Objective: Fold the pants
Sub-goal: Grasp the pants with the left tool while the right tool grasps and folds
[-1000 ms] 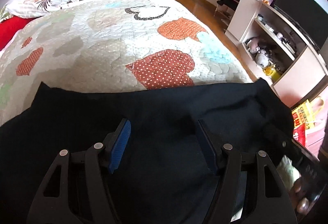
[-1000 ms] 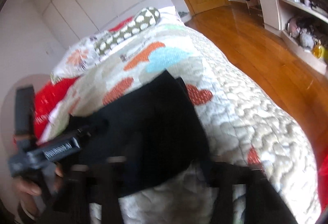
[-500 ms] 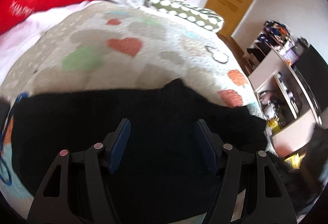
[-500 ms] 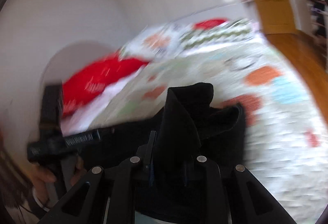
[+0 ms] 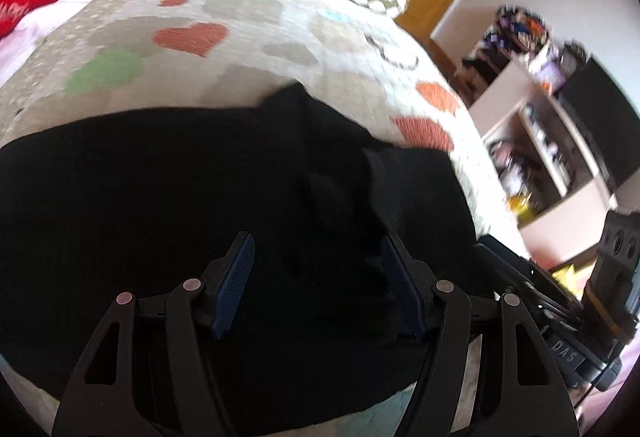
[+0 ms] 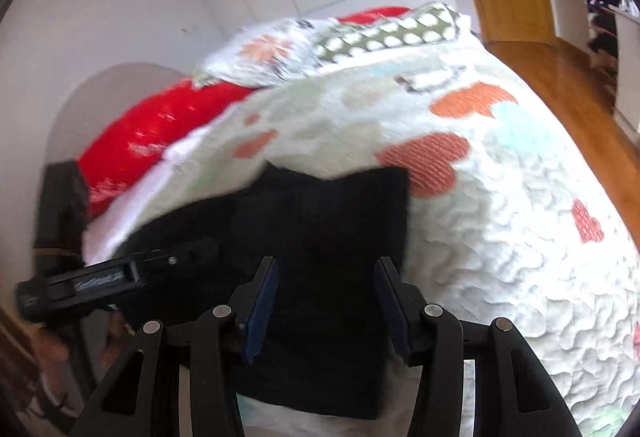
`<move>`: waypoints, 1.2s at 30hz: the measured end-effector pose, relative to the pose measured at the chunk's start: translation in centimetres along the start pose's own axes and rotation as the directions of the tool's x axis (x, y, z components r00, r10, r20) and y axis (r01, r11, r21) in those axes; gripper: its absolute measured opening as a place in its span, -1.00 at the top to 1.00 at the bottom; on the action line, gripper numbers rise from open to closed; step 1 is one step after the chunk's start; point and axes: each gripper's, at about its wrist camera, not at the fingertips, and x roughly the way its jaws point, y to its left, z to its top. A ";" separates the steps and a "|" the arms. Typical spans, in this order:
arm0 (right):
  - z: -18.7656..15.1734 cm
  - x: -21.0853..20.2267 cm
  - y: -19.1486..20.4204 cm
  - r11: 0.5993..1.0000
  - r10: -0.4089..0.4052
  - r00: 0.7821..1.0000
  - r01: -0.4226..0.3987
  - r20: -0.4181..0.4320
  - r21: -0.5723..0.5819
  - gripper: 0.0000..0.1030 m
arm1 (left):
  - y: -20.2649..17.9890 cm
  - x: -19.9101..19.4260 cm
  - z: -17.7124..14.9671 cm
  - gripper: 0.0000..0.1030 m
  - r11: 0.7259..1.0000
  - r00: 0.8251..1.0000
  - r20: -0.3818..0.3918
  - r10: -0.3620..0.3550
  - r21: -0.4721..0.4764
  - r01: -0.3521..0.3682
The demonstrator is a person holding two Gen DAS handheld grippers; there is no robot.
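While the black pants (image 5: 168,197) are spread on the heart-patterned quilt (image 5: 248,49), short of the pillows, the left hand-held gripper (image 5: 316,281) is held open above them; the right hand-held gripper (image 6: 326,301), jaws just opened, is held empty over their folded end.

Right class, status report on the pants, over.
Left claw open, empty. Right claw has just been opening, pads clear of cloth. Black pants on the bed. Nothing in the way.

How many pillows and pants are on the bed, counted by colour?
Black pants: 1
Red pillow: 1
Flowery white pillow: 1
Green pillow with white dots: 1
Total: 4 things on the heart-patterned quilt.
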 end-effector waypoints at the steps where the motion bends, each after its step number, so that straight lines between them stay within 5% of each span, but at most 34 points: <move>1: -0.1 0.6 -0.2 1.000 -0.019 1.000 0.019 -0.009 0.002 0.05 | -0.7 0.4 -0.1 -0.29 1.000 1.000 0.007 0.016 0.023 -0.016; 3: -0.3 0.8 -0.4 0.999 -0.034 0.999 0.034 -0.017 0.010 0.05 | -1.9 1.2 -0.2 -0.25 0.996 0.998 0.035 0.046 0.079 -0.048; 4: -0.3 0.6 -0.5 0.999 -0.033 0.999 0.033 -0.013 0.013 0.05 | -2.3 1.5 -0.2 -0.07 0.992 0.997 0.039 0.070 0.100 -0.073; 5: -0.1 0.5 -0.4 0.999 -0.034 0.999 0.034 -0.008 0.012 0.05 | -2.5 1.6 -0.2 0.44 0.991 0.996 0.036 0.079 0.109 -0.082; 8: 0.8 -0.9 -0.2 0.999 -0.043 0.999 0.044 0.031 -0.025 0.05 | -1.7 0.0 0.4 0.71 0.997 0.999 0.047 0.015 0.071 -0.018; 14: 1.8 -0.3 2.5 0.993 -0.020 0.999 0.026 0.048 -0.116 0.18 | 0.6 -1.9 0.2 0.73 0.995 0.993 0.076 0.091 0.037 -0.094; 19: 0.7 5.1 3.4 0.986 -0.075 0.995 0.064 -0.069 -0.151 0.19 | 1.4 -0.6 -0.9 0.71 0.993 0.991 0.062 0.121 -0.001 -0.121; 24: 0.9 4.0 3.8 0.981 -0.099 0.993 0.086 -0.067 -0.173 0.20 | 1.6 -1.2 -1.1 0.48 0.991 0.989 0.061 0.134 -0.019 -0.133; 30: -0.1 0.8 4.6 0.982 -0.074 0.996 0.064 -0.048 -0.178 0.20 | 1.5 -1.9 -1.5 0.47 0.988 0.985 0.073 0.157 -0.015 -0.156; 36: -2.5 2.3 5.7 0.968 -0.113 0.988 0.087 -0.101 -0.237 0.19 | 1.3 -2.0 -2.0 0.47 0.986 0.983 0.082 0.165 -0.016 -0.165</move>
